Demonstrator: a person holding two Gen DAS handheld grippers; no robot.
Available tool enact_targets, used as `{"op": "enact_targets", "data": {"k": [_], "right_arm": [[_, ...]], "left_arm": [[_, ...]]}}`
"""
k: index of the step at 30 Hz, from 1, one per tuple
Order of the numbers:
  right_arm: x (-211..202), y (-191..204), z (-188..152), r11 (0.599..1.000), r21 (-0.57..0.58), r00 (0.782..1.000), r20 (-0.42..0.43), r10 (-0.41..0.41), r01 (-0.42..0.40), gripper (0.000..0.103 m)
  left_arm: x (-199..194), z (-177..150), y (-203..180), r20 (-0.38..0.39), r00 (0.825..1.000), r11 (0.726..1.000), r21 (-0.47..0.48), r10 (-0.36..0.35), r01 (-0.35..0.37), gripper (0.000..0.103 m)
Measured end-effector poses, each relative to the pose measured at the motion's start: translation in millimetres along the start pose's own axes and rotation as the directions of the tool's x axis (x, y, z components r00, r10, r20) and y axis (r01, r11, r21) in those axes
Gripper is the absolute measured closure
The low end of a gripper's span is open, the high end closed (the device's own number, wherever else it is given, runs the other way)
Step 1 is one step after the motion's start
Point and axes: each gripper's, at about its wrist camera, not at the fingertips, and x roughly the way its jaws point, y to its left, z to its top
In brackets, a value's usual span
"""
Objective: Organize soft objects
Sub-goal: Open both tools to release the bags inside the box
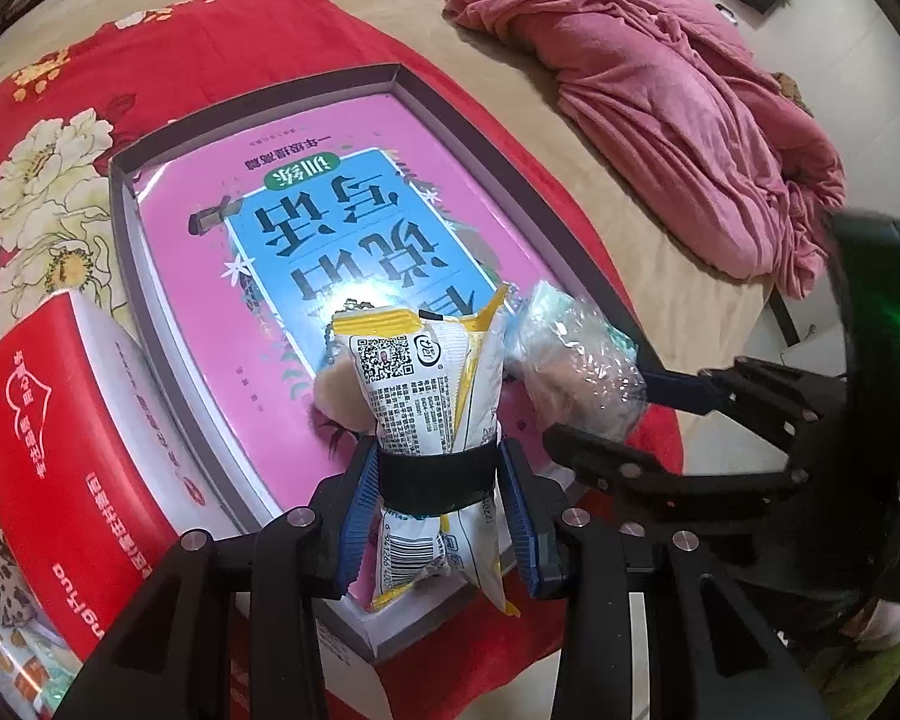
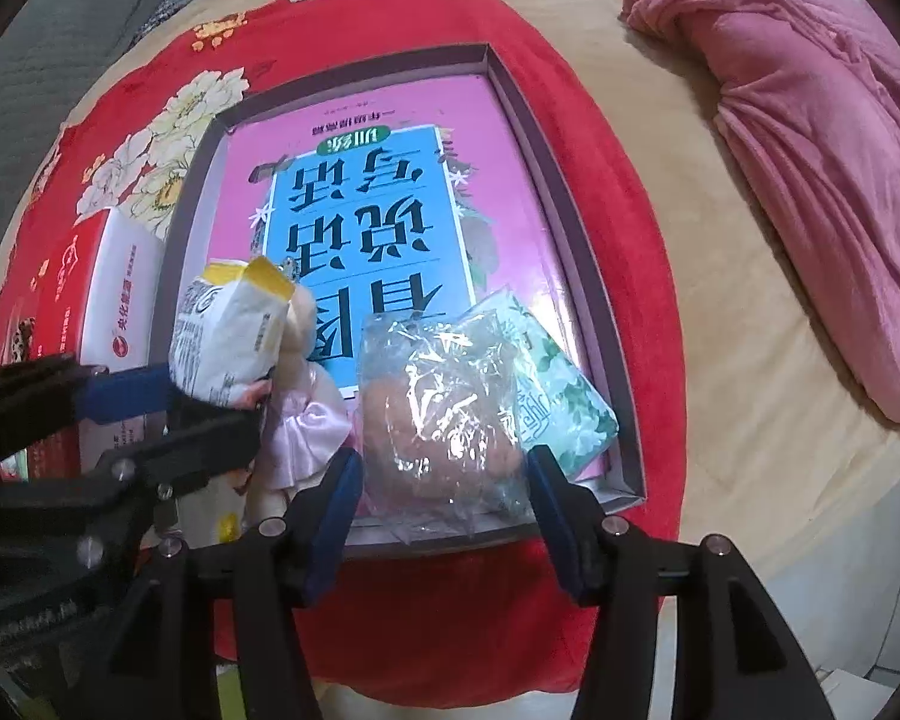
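A tan bed sheet (image 2: pixel 720 276) carries a red flowered blanket (image 1: pixel 222 42), and on it sits a shallow grey cardboard tray (image 1: pixel 123 192) whose floor is covered by a pink and blue printed book cover (image 2: pixel 510 138). Beyond both tools, to the right, lies a crumpled pink quilt (image 1: pixel 660 96).

The left gripper (image 1: pixel 441 501) is clamped on a white and yellow crinkly snack packet (image 1: pixel 426 384), squeezing it at the waist so the ends flare out; it hangs over the tray's near edge, probably on its way in. Just ahead of it, partly hidden behind the packet, is a small plush doll in a pale pink dress (image 2: pixel 306 420), resting in the tray.

The right gripper (image 2: pixel 444 486) has its blue jaws spread on either side of a clear crinkled plastic bag holding a brownish soft lump (image 2: pixel 444 402); whether they press it I cannot tell. The bag sits at the tray's near edge, touching a mint-green floral tissue pack (image 2: pixel 561 384) just beyond it.

A red and white carton (image 1: pixel 48 420) stands left of the left gripper, beside the tray.
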Motion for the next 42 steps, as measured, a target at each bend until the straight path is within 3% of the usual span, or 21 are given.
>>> {"op": "enact_targets", "data": {"k": [14, 26, 31, 42], "right_arm": [[-23.5, -12.8, -11.3, 0.999, 0.053, 0.999, 0.050, 0.007, -0.010, 0.046], [-40.6, -18.6, -14.1, 0.996, 0.092, 0.996, 0.093, 0.003, -0.011, 0.046], [-50.8, -22.8, -15.5, 0.993, 0.119, 0.992, 0.123, -0.008, -0.006, 0.046], [-64.4, -27.8, -17.0, 0.986, 0.166, 0.986, 0.166, -0.014, -0.014, 0.046]], "left_arm": [[13.2, 3.7, -5.2, -0.016, 1.000, 0.999, 0.036, 0.022, -0.021, 0.059], [25.5, 8.9, -7.8, -0.032, 0.995, 0.993, 0.080, 0.091, -0.088, 0.058], [20.0, 7.1, -9.5, -0.025, 0.999, 0.997, 0.067, 0.048, -0.046, 0.046], [-0.1, 10.7, -5.1, 0.014, 1.000, 0.999, 0.039, 0.018, -0.019, 0.041]]}}
